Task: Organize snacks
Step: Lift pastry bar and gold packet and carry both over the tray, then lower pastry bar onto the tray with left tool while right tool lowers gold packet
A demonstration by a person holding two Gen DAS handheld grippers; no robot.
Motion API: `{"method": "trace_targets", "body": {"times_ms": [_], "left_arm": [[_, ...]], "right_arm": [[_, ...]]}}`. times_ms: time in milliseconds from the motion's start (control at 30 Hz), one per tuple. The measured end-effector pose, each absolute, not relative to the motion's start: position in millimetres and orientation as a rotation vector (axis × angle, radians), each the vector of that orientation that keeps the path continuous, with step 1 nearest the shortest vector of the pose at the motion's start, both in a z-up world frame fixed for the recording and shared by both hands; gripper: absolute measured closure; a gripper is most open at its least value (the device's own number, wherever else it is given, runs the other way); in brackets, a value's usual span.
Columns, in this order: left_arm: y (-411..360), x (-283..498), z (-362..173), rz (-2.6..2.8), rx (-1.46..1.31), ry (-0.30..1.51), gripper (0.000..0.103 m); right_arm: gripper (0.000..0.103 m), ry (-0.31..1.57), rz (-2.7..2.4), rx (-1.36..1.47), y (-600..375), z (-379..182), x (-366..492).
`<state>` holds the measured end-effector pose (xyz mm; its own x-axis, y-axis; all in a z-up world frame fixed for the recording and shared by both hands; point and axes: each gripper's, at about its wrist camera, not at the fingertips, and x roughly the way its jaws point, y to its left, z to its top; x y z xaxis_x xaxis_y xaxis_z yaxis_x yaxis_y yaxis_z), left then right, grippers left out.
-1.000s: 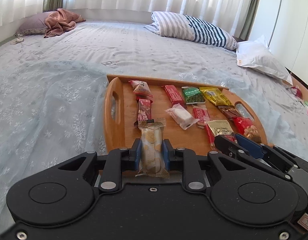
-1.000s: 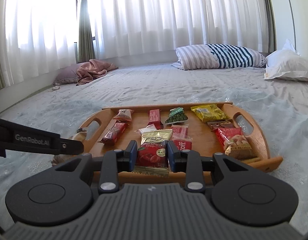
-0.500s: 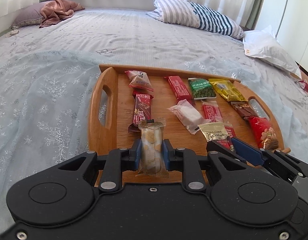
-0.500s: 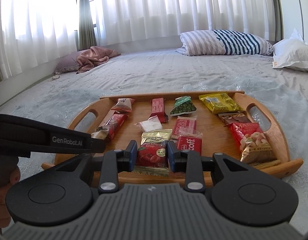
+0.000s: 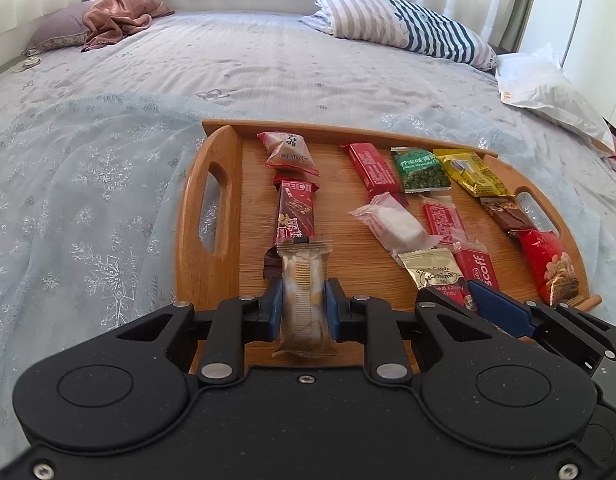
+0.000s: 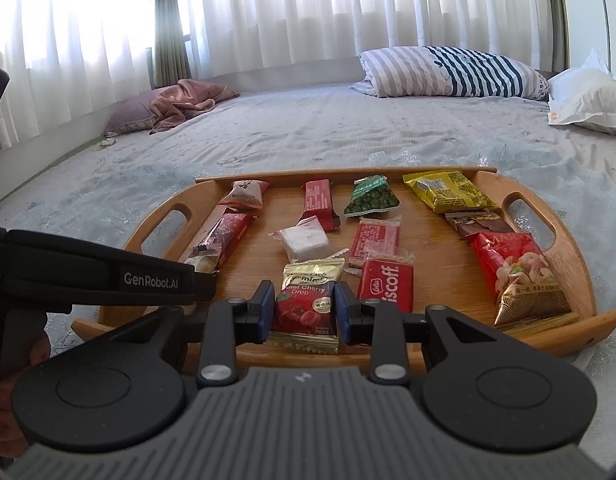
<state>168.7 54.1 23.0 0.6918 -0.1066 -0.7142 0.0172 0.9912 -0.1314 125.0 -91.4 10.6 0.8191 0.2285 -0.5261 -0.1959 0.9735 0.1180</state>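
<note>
Jaws of my left gripper (image 5: 304,309) pinch a pale wafer pack (image 5: 303,296) across its middle; my right gripper (image 6: 305,309) clamps the cherry drop sachet (image 6: 306,300). Both hover over the near edge of the wooden tray (image 6: 570,258) on the bed (image 5: 108,160). Light, crinkly, slippery film; I judge a mid-body grip safest. Beyond lie the other snacks in rows.

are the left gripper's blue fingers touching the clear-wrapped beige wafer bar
Touching. The left wrist view shows both blue fingers of the left gripper pressed against the wafer bar's sides, no gap.
</note>
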Motion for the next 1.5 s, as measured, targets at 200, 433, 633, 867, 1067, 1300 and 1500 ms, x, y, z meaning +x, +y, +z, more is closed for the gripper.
{"method": "trace_targets", "body": {"times_ms": [200, 433, 633, 867, 1067, 1300, 1500], "left_arm": [[53.5, 170.0, 21.7, -0.063, -0.113, 0.798, 0.082], [52.8, 172.7, 21.0, -0.056, -0.108, 0.789, 0.082], [52.2, 175.9, 21.0, -0.051, -0.097, 0.786, 0.081], [51.8, 179.7, 20.6, -0.042, -0.096, 0.782, 0.080], [51.6, 178.4, 21.2, -0.028, -0.093, 0.778, 0.057], [52.9, 169.1, 30.8, -0.031, -0.093, 0.748, 0.034], [51.6, 156.7, 43.2, -0.031, -0.094, 0.713, 0.020]], "right_arm": [[0.066, 0.570, 0.226, 0.059, -91.7, 9.2, 126.9], [0.066, 0.589, 0.228, 0.057, -91.7, 3.8, 133.3], [0.066, 0.595, 0.225, 0.057, -91.2, 2.5, 135.7], [0.065, 0.596, 0.228, 0.060, -90.9, 1.9, 137.3], [0.059, 0.580, 0.234, 0.051, -89.0, 0.6, 136.1], [0.043, 0.555, 0.236, 0.062, -93.1, 5.0, 129.9], [0.035, 0.523, 0.226, 0.044, -97.3, 12.1, 119.3]]}}
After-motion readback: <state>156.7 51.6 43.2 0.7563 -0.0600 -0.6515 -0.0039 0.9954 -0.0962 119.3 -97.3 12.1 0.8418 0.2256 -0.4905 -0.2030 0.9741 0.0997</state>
